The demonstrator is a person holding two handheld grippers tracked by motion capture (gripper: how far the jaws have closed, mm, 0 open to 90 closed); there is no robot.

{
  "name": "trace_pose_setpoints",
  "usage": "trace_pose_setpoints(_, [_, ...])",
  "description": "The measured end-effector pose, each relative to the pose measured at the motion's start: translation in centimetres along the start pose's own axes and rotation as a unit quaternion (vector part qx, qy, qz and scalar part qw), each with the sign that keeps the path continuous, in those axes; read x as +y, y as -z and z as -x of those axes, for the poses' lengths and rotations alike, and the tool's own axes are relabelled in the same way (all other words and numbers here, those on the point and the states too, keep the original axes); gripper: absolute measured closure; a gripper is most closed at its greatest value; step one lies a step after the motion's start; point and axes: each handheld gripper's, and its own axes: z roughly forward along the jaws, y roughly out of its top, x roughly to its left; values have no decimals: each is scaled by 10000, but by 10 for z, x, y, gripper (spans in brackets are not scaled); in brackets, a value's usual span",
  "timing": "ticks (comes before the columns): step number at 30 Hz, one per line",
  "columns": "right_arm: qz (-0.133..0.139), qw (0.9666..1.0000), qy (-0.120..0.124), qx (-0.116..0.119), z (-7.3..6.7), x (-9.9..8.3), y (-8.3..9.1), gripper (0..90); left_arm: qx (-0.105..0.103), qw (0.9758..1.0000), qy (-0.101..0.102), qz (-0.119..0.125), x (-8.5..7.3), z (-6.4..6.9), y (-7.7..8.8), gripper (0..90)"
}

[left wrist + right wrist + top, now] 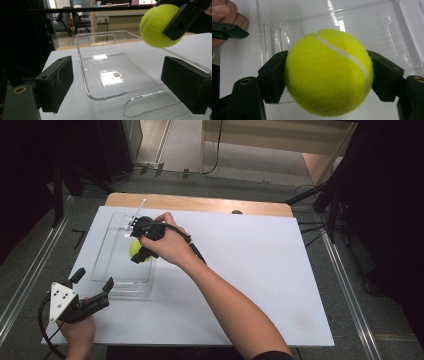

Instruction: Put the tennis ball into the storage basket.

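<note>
A yellow-green tennis ball [328, 73] is clamped between the two black jaws of my right gripper [329, 77]. In the high view that right gripper [141, 251] holds the ball [135, 250] above the right side of a clear plastic tray [107, 255] on the white board. The left gripper view has the ball [156, 26] hanging over the tray [110, 72], which is empty. My left gripper [92, 282] stands open at the tray's near left corner, jaws wide apart with nothing between them.
The tray lies on a white board [250, 270] laid over a wooden table [200, 202]. Metal rails [27, 270] run along both sides. A small dark knob [236, 212] sits at the board's far edge.
</note>
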Motion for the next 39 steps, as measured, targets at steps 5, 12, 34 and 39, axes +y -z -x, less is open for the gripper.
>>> trace_pose_setpoints(5, [-35,10000,52,68,-4,3,-6,232,-5,10000,9,7,0,0,0,113])
trace_pose_setpoints(12, [-103,9998,126,121,-8,6,-16,233,-10,10000,-15,-12,0,0,0,113])
trace_pose_setpoints(34, [-389,9986,304,185,-12,-6,-44,232,-6,10000,-28,-1,0,0,0,113])
trace_pose_setpoints(39, [-460,9984,279,179,-13,-8,-50,232,-10,10000,-27,0,0,0,0,113])
